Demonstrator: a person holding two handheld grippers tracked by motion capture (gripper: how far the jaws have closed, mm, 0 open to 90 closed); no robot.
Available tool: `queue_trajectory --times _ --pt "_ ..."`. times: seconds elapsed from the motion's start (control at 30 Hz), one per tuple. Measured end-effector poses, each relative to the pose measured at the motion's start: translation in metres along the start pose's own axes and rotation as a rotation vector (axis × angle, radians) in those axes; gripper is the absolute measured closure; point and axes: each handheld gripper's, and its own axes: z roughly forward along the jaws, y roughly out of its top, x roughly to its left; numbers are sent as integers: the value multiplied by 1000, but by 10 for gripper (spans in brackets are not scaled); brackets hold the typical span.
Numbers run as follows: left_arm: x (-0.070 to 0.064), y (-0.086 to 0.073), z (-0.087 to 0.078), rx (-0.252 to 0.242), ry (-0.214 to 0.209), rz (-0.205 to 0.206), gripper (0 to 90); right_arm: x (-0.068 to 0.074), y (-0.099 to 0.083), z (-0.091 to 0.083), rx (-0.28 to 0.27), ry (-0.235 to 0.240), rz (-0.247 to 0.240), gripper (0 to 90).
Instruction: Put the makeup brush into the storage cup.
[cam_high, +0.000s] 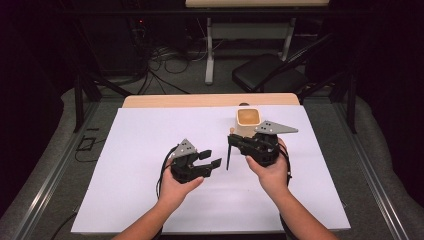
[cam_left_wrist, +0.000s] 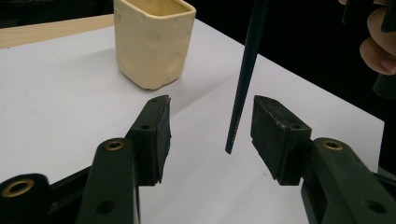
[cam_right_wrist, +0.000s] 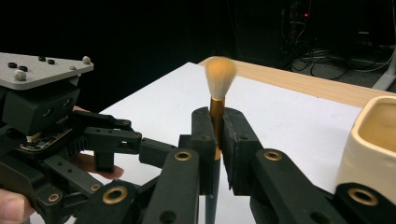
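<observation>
The right tool (cam_right_wrist: 217, 140) is clamping a makeup brush (cam_right_wrist: 215, 126) by its gold ferrule, its pads pressing shut on both sides. The brush is standing nearly upright: the soft, pale orange bristle tuft is pointing up above the tool, and the slim dark handle (cam_left_wrist: 243, 79) is hanging down below it with a slight tilt, its tip hovering just above the counter (cam_high: 150, 150), not touching as far as can be seen. The left tool (cam_left_wrist: 210, 128) is gaping open, holding nothing, and the handle's lower end is hanging between its two black rubbery pads, nearer one of them. Just behind the right tool a cream, square-sided cup (cam_high: 248, 121) with rounded corners and shallow dimples is sitting upright on the white counter; its inside is looking empty.
</observation>
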Motion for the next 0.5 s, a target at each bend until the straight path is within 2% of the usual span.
queue_trajectory --times 0.5 --pt "6 -2 -7 -6 37 6 403 -6 7 -5 -9 -10 -5 835"
